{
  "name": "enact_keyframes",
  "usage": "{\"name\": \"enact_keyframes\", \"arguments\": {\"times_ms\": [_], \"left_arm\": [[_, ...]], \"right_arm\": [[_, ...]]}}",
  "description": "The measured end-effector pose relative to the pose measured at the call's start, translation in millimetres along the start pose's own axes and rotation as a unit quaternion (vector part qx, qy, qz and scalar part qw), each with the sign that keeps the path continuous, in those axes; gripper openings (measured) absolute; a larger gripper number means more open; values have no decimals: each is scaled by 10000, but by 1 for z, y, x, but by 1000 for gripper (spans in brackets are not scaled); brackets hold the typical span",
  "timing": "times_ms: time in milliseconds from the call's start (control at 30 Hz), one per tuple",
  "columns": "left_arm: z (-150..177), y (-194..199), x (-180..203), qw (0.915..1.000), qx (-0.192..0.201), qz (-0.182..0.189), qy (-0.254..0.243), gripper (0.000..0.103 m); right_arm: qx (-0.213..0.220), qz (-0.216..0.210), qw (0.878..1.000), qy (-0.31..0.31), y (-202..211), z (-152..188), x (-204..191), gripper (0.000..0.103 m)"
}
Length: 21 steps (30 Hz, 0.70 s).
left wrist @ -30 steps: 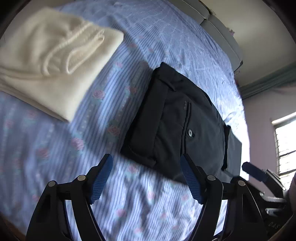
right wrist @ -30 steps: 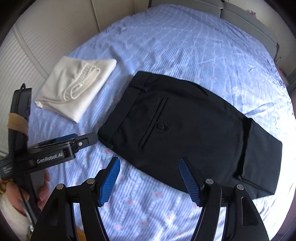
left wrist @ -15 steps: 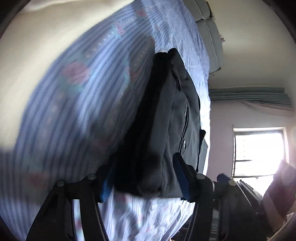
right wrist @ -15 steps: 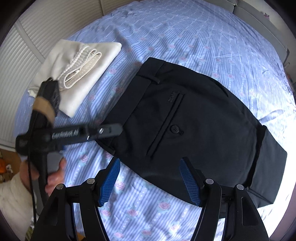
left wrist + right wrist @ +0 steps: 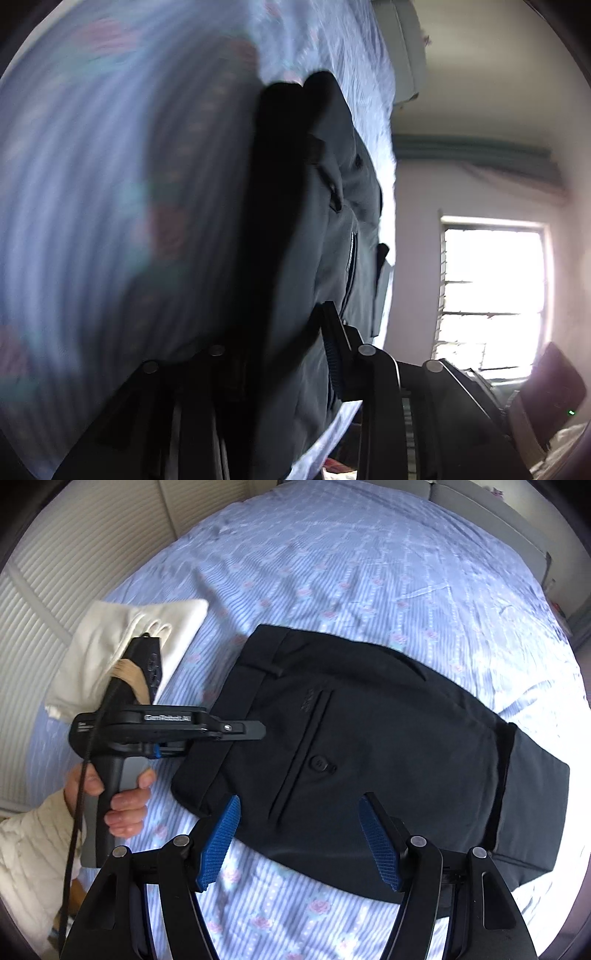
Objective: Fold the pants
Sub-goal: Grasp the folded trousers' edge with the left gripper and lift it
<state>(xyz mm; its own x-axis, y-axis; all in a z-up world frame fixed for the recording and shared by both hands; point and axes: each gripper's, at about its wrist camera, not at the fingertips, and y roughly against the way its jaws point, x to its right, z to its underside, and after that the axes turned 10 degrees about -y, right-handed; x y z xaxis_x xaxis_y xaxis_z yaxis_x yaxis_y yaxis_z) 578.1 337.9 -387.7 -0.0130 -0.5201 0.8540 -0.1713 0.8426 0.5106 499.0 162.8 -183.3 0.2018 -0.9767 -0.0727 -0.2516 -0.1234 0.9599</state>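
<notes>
Dark folded pants (image 5: 369, 738) lie on the bed, back pocket and button up, waistband to the left. My left gripper (image 5: 236, 734), held by a hand (image 5: 125, 805), reaches in level at the waistband's edge. Its jaws are closing with the waistband fabric between them. In the left wrist view the pants (image 5: 332, 221) fill the gap of the left gripper (image 5: 284, 332), and one pad (image 5: 332, 350) lies against the cloth while the other is lost in shadow. My right gripper (image 5: 299, 805) hangs open above the pants' near edge, holding nothing.
A blue striped floral sheet (image 5: 369, 572) covers the bed. A folded cream garment (image 5: 110, 657) lies left of the pants, partly behind the left gripper. Slatted doors (image 5: 55, 572) stand at the left, a padded headboard (image 5: 480, 502) at the back, a bright window (image 5: 491, 295) beyond the bed.
My left gripper dropped low and slid onto the waistband, its jaws narrowing around the fabric. My right gripper drifted slightly closer over the pants and stayed open.
</notes>
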Motion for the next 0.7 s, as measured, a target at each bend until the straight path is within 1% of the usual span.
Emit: {"name": "enact_keyframes", "arguments": {"times_ms": [67, 100, 167, 233, 300, 367, 467, 500, 600, 700], "left_arm": [[-4, -7, 7, 9997, -115, -238, -12, 35], [-5, -8, 12, 9990, -156, -417, -29, 35], [-3, -6, 20, 9976, -146, -677, -23, 34], [0, -3, 33, 9961, -94, -866, -115, 26], [3, 3, 49, 9952, 10, -952, -210, 20], [5, 10, 65, 9949, 116, -972, -228, 17], [4, 17, 101, 9915, 217, -1242, -309, 17], [2, 13, 113, 9905, 247, -1307, -335, 17], [1, 15, 152, 9861, 341, -1519, -577, 16], [11, 15, 196, 9767, 305, -1907, -940, 16]], "right_arm": [[117, 89, 9999, -5, 0, -4, 2, 68], [151, 116, 9998, 1, 1, -6, 4, 68], [201, 163, 9997, 11, 2, -9, 8, 68], [239, 221, 9995, -34, 4, -11, 14, 68], [260, 215, 9994, -117, 8, -12, 20, 68], [301, 152, 9992, -214, 16, -9, 28, 68], [414, 131, 9986, -298, 30, -3, 39, 68], [461, 115, 9982, -352, 38, 0, 44, 68], [616, 17, 9967, -536, 58, 9, 61, 68], [887, -23, 9937, -690, 84, 18, 83, 68]]}}
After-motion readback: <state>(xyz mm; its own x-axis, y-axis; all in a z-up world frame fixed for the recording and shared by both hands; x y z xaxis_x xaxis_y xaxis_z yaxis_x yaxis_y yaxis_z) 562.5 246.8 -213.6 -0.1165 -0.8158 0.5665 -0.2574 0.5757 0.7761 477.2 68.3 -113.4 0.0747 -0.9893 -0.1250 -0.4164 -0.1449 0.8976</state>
